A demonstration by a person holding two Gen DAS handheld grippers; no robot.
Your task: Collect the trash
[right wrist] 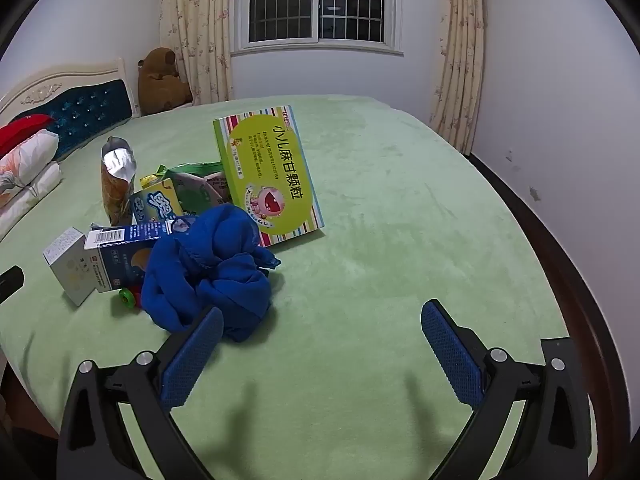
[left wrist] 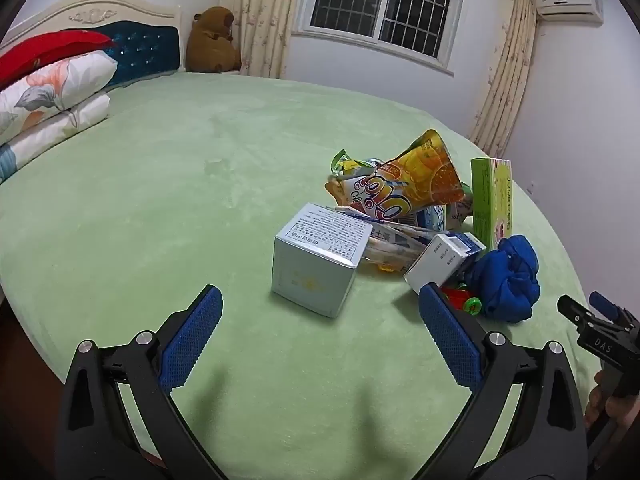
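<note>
Left wrist view looks down across the wide pale-green plush bed cover, where the trash lies heaped to the right of centre; largest in the heap is the upright green-and-striped cardboard medicine box, standing on its long edge at the far right side of the pile, then the crumpled blue cloth slumped in front of it, the orange foil snack bag leaning at the back, the blue-and-white carton lying on its side with its long axis running away to the right, and the small silver-white cube-shaped cardboard box at the near left edge. That cube box sits just ahead of the left gripper, almost centred between its spread blue pads, so the left hand looks nearer to it. The right gripper is likewise spread wide and empty; the blue cloth lies ahead and to its left, near the left pad, with bare cover between its fingers. Both tilt downward toward the bed
</note>
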